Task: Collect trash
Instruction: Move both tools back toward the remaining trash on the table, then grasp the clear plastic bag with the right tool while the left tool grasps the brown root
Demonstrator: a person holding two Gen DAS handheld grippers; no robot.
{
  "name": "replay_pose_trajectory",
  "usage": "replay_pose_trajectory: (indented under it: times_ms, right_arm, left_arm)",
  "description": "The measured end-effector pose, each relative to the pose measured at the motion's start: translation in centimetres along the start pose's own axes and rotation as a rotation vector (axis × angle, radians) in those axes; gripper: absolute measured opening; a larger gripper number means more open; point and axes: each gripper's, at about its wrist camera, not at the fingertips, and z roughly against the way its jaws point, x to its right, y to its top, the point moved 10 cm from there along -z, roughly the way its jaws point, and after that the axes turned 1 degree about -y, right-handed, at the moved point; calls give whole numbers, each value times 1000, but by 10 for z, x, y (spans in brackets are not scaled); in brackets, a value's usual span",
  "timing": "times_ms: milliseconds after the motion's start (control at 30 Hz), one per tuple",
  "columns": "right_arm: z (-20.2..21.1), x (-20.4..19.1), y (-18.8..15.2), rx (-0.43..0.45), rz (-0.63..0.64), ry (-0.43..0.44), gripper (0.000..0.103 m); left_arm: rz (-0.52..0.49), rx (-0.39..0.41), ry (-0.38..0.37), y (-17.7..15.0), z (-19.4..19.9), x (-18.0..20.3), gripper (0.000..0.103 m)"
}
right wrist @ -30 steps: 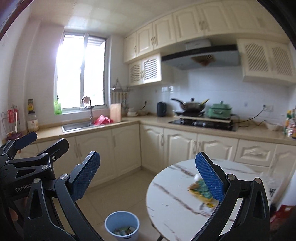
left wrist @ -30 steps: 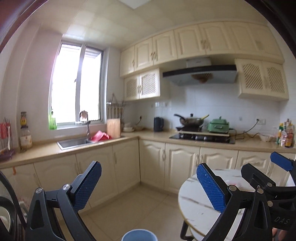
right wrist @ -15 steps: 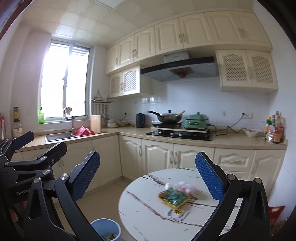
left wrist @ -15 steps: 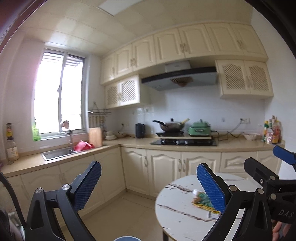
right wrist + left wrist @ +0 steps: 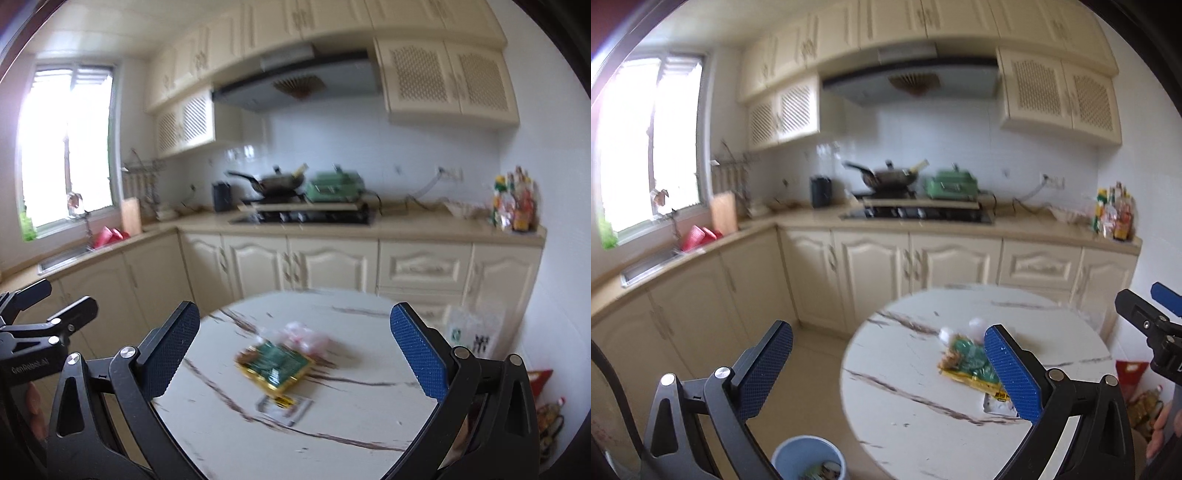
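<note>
Both claws are held apart and empty above the surface [image 5: 229, 428]. The right claw [image 5: 295, 362] is aimed almost directly at the green snack wrapper [image 5: 277, 365], lying flat ahead, long axis diagonal. The left claw [image 5: 886, 373] is offset leftward, nearer the blue bin [image 5: 809, 458].

Ahead of the right tool [image 5: 295, 350], whose blue pads [image 5: 417, 358] look rough and cross-hatched on matt black frames, the tabletop [image 5: 362, 314] is smooth, marble-veined and glossy; on it lies a shiny foil-like green and yellow wrapper [image 5: 275, 365] beside crinkly clear plastic [image 5: 306, 338].
</note>
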Motion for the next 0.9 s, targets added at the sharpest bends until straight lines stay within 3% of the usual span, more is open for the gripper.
replay_pose_trajectory:
  times_ms: [300, 467, 567, 733, 800, 833, 900]
  right_arm:
    - [-126, 57, -60, -261, -38, 0, 103]
    - [-175, 72, -81, -350, -45, 16, 103]
    - [-197, 75, -90, -394, -39, 28, 103]
    - [-232, 72, -101, -457, -36, 85, 103]
    - [-245, 66, -105, -482, -20, 100, 103]
    - [-252, 63, -108, -494, -10, 111, 103]
    - [-267, 56, -113, -519, 15, 128, 103]
  left_arm:
    - [-99, -202, -84, -5, -142, 50, 102]
    - [-95, -324, -143, 5, -226, 65, 100]
    - [-91, -351, -159, 3, -252, 66, 97]
    - [-86, -424, -228, -5, -285, 74, 64]
    - [-66, -426, -259, -2, -296, 74, 56]
    - [-57, -428, -271, 0, -300, 74, 39]
    - [-38, -441, -296, 2, -305, 71, 19]
